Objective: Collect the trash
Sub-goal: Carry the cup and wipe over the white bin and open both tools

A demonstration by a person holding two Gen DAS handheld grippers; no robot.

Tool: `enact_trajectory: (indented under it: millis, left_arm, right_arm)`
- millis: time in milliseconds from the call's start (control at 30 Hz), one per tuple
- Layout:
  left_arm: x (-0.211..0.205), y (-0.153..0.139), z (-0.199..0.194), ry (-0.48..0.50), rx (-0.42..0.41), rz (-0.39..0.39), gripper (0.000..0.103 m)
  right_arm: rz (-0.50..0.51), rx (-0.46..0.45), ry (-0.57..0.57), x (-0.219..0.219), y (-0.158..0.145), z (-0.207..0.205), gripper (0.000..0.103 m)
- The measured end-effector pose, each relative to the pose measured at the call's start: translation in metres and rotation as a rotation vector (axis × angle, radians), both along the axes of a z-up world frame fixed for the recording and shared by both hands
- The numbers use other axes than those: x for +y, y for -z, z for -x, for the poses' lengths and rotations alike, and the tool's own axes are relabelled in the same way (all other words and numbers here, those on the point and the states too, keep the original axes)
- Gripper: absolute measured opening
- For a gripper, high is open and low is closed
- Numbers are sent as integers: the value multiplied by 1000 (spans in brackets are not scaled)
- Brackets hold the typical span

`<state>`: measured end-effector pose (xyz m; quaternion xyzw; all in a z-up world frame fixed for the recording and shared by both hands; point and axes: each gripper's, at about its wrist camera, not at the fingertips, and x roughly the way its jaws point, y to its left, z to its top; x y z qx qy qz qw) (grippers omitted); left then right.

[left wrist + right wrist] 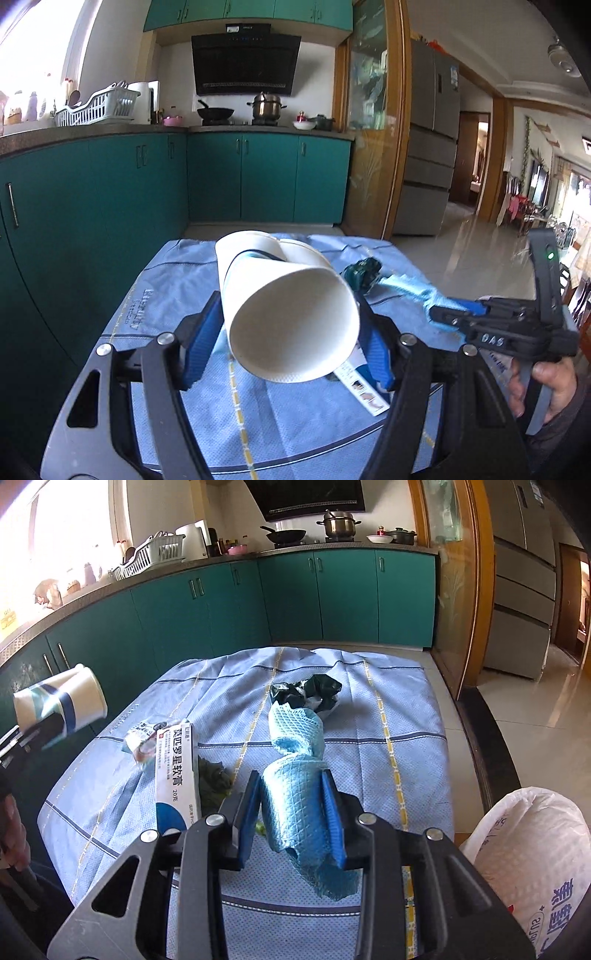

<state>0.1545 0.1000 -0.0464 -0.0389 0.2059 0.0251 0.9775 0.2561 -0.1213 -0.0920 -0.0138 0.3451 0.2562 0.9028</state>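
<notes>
A white paper cup [291, 314] with a blue and teal print lies tilted between the blue pads of my left gripper [288, 301], its open mouth toward the camera. In the right wrist view the same cup [61, 705] hangs at the far left, above the table edge. My right gripper [291, 777] is shut on a twisted light-blue mesh cloth [295, 775] that trails away over the table; the left wrist view shows that gripper [454, 317] and cloth [410, 290] at the right. On the table lie a white ointment box [177, 775], a crumpled wrapper [142, 742], a green scrap [214, 779] and a crumpled black bag [306, 696].
The table carries a blue checked tablecloth [406, 709]. A white plastic bag [528, 853] stands open off its right front corner. Teal kitchen cabinets [332, 598] run behind and to the left. A hand [554, 384] holds the right gripper's handle.
</notes>
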Motion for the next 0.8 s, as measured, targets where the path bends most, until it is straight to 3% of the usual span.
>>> enact_trajectory:
  millis: [500,800]
  left_arm:
    - [-35,-2,-17,42,25,16,69]
    - [-97,-5,-25,118,15,-30,69]
  right_arm:
    - [26,-48,41,-19,-11,14,33]
    - [19,-71,138,-79,-19,31,33]
